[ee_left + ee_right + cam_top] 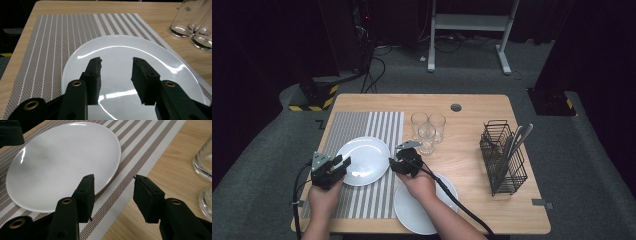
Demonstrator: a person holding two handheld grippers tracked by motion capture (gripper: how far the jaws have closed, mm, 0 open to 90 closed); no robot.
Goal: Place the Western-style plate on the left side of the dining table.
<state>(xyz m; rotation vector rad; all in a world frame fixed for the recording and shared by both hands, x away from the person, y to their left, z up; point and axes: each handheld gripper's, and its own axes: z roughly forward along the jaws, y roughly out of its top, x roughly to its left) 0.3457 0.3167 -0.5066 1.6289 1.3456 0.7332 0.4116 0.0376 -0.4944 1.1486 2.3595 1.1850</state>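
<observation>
Resting on the striped placemat (362, 150), the white plate (363, 161) lies between both tongs, each parted with nothing held. The left tongs (116, 72) hang over its near rim; the right tongs (113, 195) stand just beside its edge. From above, a second plate (412, 210), three glasses (428, 129) and a wire cutlery basket (503, 157) share the surface (472, 145).

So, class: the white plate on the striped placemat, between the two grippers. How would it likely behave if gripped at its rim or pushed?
The plate looks glazed, with bright glare on it, so pads would probably slip. It appears rigid and likely breakable if dropped. Lying flat and shallow on the woven placemat, it would probably slide, not tip, when the left gripper or right gripper pushes it.
</observation>
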